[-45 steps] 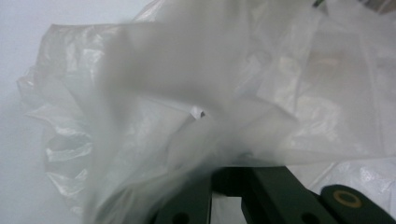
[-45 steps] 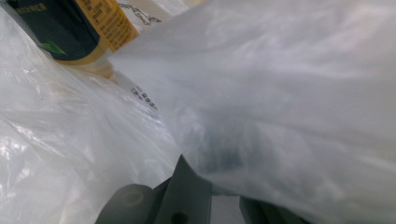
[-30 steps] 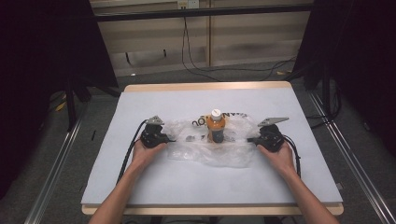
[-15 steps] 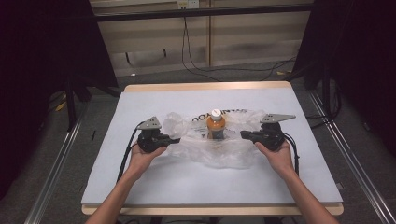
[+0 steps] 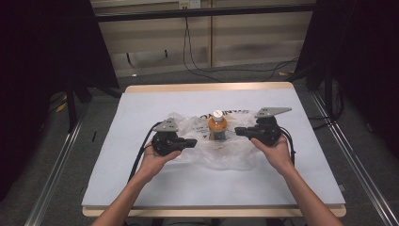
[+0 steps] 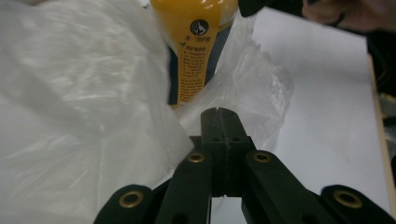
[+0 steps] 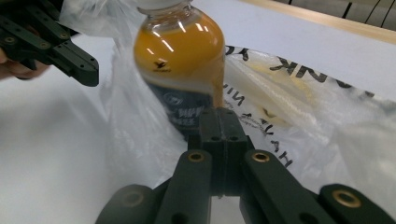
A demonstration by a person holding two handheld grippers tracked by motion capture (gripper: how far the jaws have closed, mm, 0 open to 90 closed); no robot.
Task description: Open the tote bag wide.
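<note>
Both grippers have been drawn nearer the person. Left gripper (image 5: pixel 194 142) and right gripper (image 5: pixel 239 131) fingers are pressed together, seemingly pinching the bag (image 5: pixel 188 125). Bottle (image 5: pixel 217 125) stands upright mid-counter (image 5: pixel 141 108); uneven pulling could topple it.

black fingers (image 6: pixel 219 135), brass screws, bare forearms (image 5: pixel 136 188)

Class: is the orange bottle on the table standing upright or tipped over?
Upright. The orange bottle stands on the plastic bag, its white cap on top.
</note>
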